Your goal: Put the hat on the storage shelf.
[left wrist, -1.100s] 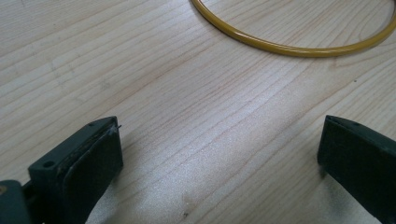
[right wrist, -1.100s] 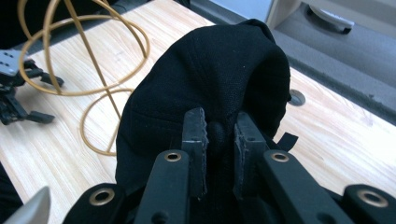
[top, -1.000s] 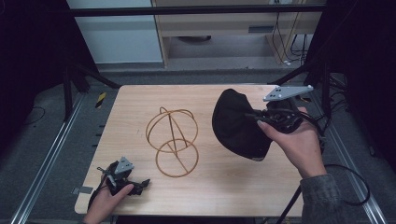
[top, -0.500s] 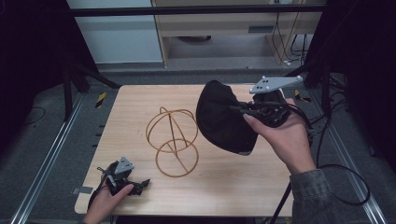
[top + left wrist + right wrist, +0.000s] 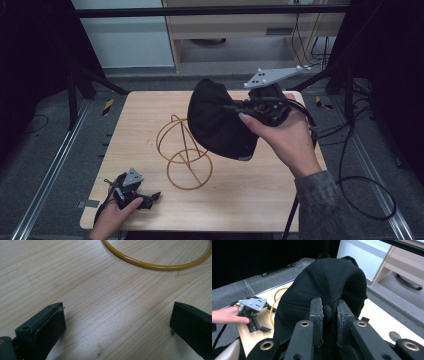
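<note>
A black cap (image 5: 220,120) hangs in the air over the right half of the wooden table (image 5: 260,195), its crown toward the wire stand. My right gripper (image 5: 240,107) is shut on a fold of the black cap (image 5: 329,290), pinched between both pads (image 5: 316,312). A yellow wire stand (image 5: 182,152) with a round base ring and a globe-shaped top stands mid-table, left of the cap. My left gripper (image 5: 150,197) rests open at the table's front left corner, its pads (image 5: 51,325) wide apart over bare wood, the stand's base ring (image 5: 155,265) just ahead.
Metal rails run along both sides of the table. Cables (image 5: 360,165) trail on the floor to the right. A low shelf and a pale cabinet (image 5: 125,35) stand behind the table's far edge.
My right gripper has carried the cap up and to the left, closer to the wire stand. The left gripper has stayed where it was.
</note>
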A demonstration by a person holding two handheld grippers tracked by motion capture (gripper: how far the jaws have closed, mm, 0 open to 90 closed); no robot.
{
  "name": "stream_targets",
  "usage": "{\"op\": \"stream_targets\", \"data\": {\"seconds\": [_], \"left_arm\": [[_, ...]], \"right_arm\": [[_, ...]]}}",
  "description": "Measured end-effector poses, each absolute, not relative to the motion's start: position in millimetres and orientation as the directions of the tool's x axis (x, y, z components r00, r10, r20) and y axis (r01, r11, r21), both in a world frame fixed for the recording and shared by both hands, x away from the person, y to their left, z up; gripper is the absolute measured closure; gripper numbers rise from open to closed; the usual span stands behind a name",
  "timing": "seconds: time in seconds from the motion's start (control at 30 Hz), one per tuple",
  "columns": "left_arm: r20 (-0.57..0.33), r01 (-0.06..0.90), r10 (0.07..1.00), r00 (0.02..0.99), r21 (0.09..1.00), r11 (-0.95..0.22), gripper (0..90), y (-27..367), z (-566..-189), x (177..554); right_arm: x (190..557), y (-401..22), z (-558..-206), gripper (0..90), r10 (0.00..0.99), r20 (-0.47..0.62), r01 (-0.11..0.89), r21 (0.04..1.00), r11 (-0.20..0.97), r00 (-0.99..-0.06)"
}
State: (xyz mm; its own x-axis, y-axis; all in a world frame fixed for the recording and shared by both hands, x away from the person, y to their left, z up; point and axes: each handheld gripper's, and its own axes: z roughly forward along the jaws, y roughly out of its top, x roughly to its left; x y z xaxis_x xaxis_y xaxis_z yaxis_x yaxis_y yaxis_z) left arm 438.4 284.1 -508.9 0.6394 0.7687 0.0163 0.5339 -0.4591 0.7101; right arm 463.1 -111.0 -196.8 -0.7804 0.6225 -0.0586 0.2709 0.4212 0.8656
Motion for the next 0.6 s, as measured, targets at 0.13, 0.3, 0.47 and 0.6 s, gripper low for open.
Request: {"op": "stream_targets", "data": {"seconds": [0.13, 0.3, 0.47, 0.6], "left_arm": [[0.018, 0.533, 0.768, 0.64, 0.71, -0.46, 0.0, 284, -509, 438], [0.017, 0.532, 0.767, 0.641, 0.71, -0.461, 0.0, 284, -509, 438], [0.018, 0.53, 0.765, 0.644, 0.71, -0.463, 0.0, 284, -509, 438], [0.018, 0.529, 0.764, 0.645, 0.71, -0.464, 0.0, 284, -509, 438]], "right_arm": [[470, -92, -192, 78.3, 0.6, -0.061, 0.262, 0.86, 0.437, -0.798], [478, -70, -188, 78.2, 0.58, -0.063, 0.264, 0.848, 0.461, -0.812], [485, -51, -187, 78.1, 0.562, -0.048, 0.275, 0.836, 0.476, -0.826], [494, -35, -188, 77.9, 0.554, -0.042, 0.298, 0.808, 0.508, -0.832]]}}
